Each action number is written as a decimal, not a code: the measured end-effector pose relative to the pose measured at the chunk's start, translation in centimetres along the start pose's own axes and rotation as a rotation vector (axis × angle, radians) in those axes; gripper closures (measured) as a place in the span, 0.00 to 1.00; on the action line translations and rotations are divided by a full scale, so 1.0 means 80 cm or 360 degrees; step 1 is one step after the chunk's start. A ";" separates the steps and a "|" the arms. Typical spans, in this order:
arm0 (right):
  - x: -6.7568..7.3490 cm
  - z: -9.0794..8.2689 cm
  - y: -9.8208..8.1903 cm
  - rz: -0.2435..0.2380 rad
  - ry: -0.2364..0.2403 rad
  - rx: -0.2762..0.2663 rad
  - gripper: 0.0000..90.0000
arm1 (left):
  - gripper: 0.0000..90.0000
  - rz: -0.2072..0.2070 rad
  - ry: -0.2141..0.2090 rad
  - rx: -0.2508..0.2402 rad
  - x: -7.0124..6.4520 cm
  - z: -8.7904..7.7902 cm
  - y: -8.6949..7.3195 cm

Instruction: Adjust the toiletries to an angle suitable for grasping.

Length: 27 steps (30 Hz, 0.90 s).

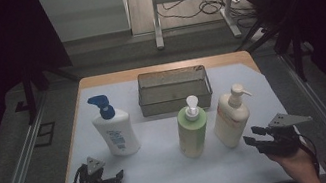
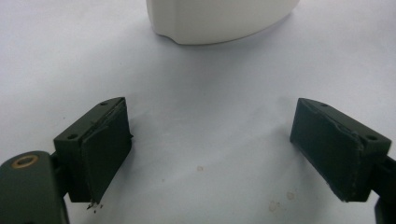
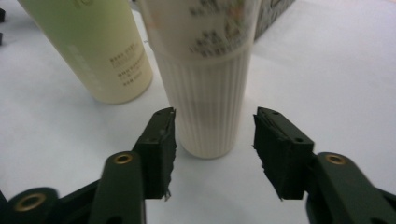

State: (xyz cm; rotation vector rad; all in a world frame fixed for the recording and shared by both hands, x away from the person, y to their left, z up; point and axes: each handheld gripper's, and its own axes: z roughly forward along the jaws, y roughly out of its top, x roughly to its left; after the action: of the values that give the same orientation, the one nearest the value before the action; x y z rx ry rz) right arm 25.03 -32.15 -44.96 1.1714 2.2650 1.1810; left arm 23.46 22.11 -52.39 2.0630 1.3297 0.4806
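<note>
Three pump bottles stand on the white table (image 1: pixel 165 172): a white one with a blue pump (image 1: pixel 116 130), a green one with a white pump (image 1: pixel 192 131) and a cream one (image 1: pixel 230 116). My right gripper (image 1: pixel 251 136) sits just right of the cream bottle, pointing at its lower body. In the right gripper view the right gripper (image 3: pixel 215 140) is open, its pads apart on either side of the cream bottle's ribbed base (image 3: pixel 205 98), not touching it. My left gripper (image 1: pixel 115 177) rests near the front left edge. It stands open (image 2: pixel 212 149) over bare table, below the white bottle's base (image 2: pixel 219 21).
A grey metal mesh basket (image 1: pixel 176 100) stands at the back centre, behind the green and cream bottles. The green bottle (image 3: pixel 93 51) is close to the left of the cream one. Table edges lie near both hands at the front.
</note>
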 end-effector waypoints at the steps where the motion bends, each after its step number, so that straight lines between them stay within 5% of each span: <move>1: 0.002 -0.001 0.002 -0.0001 -0.0003 -0.0007 0.49 | 0.13 0.0000 0.0000 0.0000 0.000 0.000 0.000; 13: 0.017 0.000 0.027 0.0004 -0.0046 -0.0071 0.35 | 0.13 -0.0001 0.0000 0.0000 0.000 0.000 0.000; 27: 0.026 0.011 0.049 -0.0019 -0.0111 -0.0119 0.31 | 0.13 -0.0001 0.0000 -0.0001 0.000 0.000 0.000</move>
State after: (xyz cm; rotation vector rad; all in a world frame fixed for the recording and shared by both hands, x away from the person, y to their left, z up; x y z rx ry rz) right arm 26.33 -28.81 -42.24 1.1514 2.1546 1.1907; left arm 23.46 22.10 -52.39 2.0620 1.3302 0.4802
